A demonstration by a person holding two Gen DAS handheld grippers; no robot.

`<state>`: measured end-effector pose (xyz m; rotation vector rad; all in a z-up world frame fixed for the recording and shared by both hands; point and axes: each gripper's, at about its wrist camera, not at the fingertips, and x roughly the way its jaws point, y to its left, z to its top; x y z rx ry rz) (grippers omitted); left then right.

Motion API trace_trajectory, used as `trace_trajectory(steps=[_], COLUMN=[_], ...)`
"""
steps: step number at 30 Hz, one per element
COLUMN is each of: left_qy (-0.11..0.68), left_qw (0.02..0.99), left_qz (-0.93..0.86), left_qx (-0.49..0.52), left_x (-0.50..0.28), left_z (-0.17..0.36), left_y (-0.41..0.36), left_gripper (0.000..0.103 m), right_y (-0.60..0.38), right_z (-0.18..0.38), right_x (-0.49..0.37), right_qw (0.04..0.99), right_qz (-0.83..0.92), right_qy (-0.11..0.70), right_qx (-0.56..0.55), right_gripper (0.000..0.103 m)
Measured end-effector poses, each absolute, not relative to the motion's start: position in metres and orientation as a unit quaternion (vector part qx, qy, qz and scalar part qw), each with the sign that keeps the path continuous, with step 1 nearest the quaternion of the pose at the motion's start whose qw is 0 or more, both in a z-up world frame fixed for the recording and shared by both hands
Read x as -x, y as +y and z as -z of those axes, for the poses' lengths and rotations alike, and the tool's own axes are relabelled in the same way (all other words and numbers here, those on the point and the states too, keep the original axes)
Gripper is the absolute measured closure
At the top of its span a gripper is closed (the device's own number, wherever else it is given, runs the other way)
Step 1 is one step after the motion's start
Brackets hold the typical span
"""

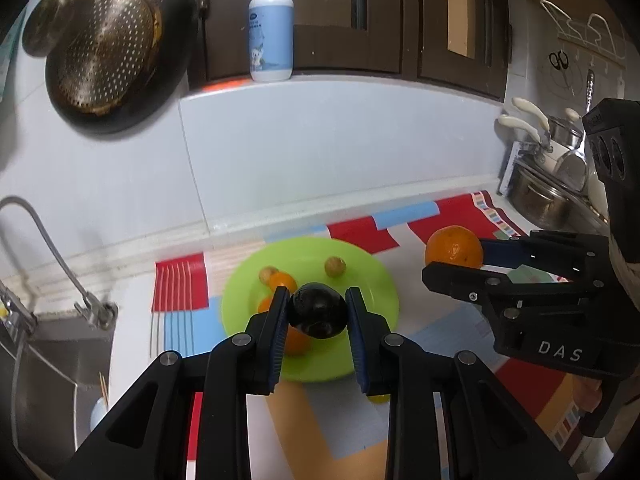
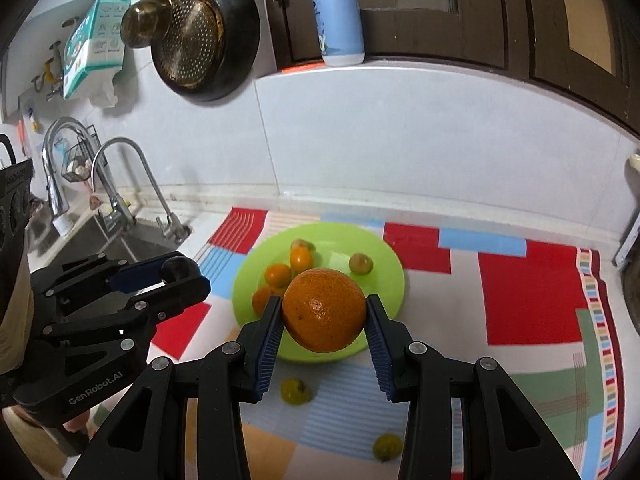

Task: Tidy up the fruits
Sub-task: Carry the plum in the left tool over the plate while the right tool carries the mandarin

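The worktop [image 2: 460, 208] runs white under both tongs, and across it lies the patchwork mat [image 2: 528, 292] in red, blue and cream blocks, stretching out ahead of the right tongs and away to their right. On that mat, straight ahead of both tongs, sits the green plate [image 2: 384, 264], round and bright. Left tongs [image 1: 318, 310] are up over the near half of the plate, closed on a dark round fruit [image 1: 318, 311], glossy and almost black, pinched between the blue pads and held clear above the plate. Right tongs [image 2: 324, 312] are gripping the big orange [image 2: 324, 309], pads pressed on either flank, lifted over the near edge of the plate; seen from the left wrist, that orange hangs off to the right of the plate, above the mat. Down on the plate, beyond the held fruits, a cluster of small oranges [image 2: 278, 274] crowds the left part, and a small yellow-green fruit [image 2: 361, 263] rests apart toward the far right. Off the plate, under the right tongs on the mat, one small green fruit [image 2: 296, 391] lies just beside the plate's near rim, and another green fruit [image 2: 387, 446] sits nearer the camera, well apart from the plate.
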<state>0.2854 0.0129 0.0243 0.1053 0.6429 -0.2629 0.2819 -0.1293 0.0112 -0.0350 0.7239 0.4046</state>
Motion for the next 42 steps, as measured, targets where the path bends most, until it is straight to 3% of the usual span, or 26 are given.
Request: trace_trajectory(steps=[20,42], left_qy=[0.338,0.387], left_qw=[0.931,0.908], left_qz=[0.125,0.143], left_qx=[-0.058,-0.067], left_x=[-0.365,-0.449], left_z=[-0.01,0.06], left_y=[0.014,0.02], left_gripper=[0.075,0.075], right_y=[-0.11,-0.095], right_z=[-0.013,0.056], right_x=[-0.356,-0.446], right_qw=[0.916,0.886], right_qz=[-0.204,-0.238], right_qy=[0.343,0.393], right_qx=[0.052,0.063], right_gripper=[0.061,0.061])
